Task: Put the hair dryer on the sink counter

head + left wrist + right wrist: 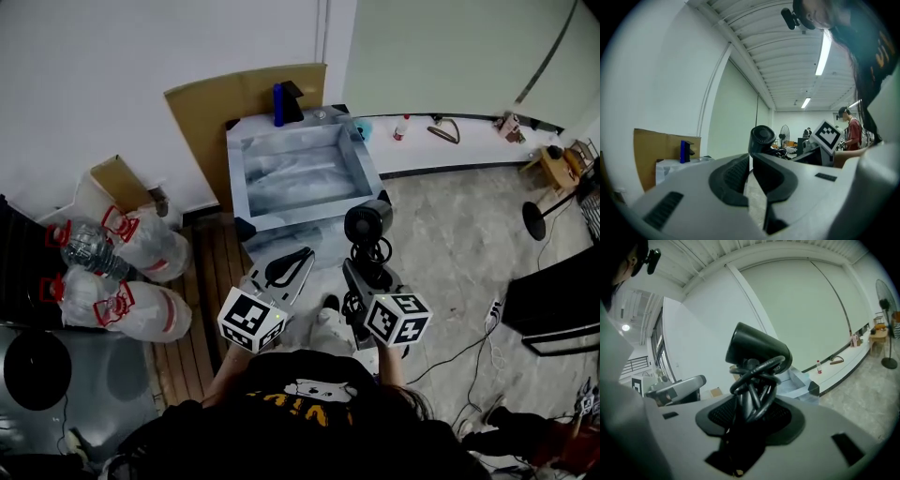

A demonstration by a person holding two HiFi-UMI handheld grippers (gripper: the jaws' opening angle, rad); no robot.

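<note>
While right gripper (750,416) jaws pinch the dryer (757,352) through its wound cord (757,376), short of the sink bench (300,134), that cord may slide and drop it; left gripper (751,161) jaws together, empty.

The grey marbled sink counter (246,155) stands on the pale floor (450,244). A blue-and-black object (278,104) stands on the counter's back rim. A cardboard sheet (202,117) leans behind the counter. Left of it, clear water jugs (141,246) lie beside wooden slats (211,272).
</note>
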